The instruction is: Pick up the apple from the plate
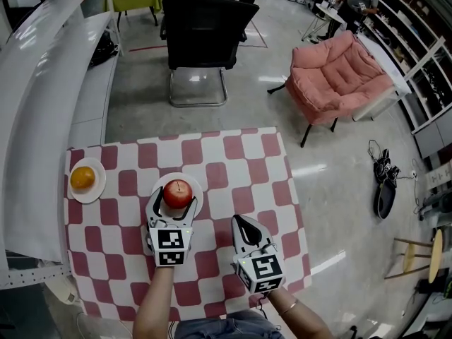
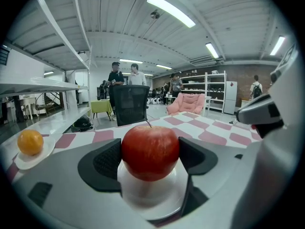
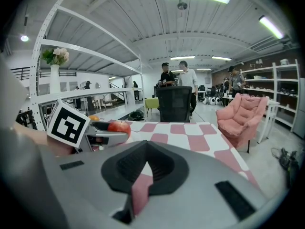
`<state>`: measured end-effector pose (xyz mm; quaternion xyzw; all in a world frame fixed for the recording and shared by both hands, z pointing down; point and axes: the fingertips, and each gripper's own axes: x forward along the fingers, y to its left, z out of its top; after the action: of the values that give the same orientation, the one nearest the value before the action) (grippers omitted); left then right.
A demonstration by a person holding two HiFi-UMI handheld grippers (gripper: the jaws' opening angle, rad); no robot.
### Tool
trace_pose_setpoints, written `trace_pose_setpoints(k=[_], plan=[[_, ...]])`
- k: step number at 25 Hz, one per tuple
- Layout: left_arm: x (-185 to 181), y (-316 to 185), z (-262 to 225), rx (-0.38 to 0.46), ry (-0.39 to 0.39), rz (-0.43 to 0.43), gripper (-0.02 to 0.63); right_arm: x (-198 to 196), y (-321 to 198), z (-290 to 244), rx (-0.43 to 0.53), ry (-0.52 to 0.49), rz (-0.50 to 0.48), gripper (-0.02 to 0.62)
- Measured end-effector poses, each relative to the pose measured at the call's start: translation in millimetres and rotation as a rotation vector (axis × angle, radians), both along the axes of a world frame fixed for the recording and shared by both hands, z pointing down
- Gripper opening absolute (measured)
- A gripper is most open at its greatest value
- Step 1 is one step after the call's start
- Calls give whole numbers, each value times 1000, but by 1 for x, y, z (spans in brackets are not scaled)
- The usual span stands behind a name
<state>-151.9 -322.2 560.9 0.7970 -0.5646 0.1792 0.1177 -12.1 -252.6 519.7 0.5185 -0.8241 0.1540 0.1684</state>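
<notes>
The apple [image 1: 178,193] sits on a plate [image 1: 197,202] mid-way across the table [image 1: 233,164], between the left gripper [image 1: 176,198]'s jaws, both touching it. The right gripper [image 1: 244,224] is to its right, jaws together. An orange [image 1: 82,178] on a second plate [image 1: 97,190] sits at the left edge; a chair [image 1: 205,27] stands behind.

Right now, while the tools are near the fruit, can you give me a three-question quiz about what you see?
1. True or false: the right tool holds the apple.
2. What lies on the plate by the table's left edge? A: an orange. B: a banana. C: a cup.
3. Fill in the gap: the left tool has its jaws closed on the ___.

Key
1. False. The right tool is shut and empty.
2. A
3. apple
</notes>
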Motion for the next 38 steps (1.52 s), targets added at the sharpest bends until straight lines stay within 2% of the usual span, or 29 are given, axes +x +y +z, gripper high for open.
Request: trace_pose_setpoints(k=[10, 19, 38], plan=[[-2, 9, -30, 51, 16, -26, 364, 2, 9, -15, 38, -17, -7, 9], [8, 23, -65, 106, 36, -42, 364, 19, 19, -42, 97, -40, 7, 9], [25, 70, -119, 183, 32, -73, 364, 42, 51, -81, 185, -89, -11, 9]])
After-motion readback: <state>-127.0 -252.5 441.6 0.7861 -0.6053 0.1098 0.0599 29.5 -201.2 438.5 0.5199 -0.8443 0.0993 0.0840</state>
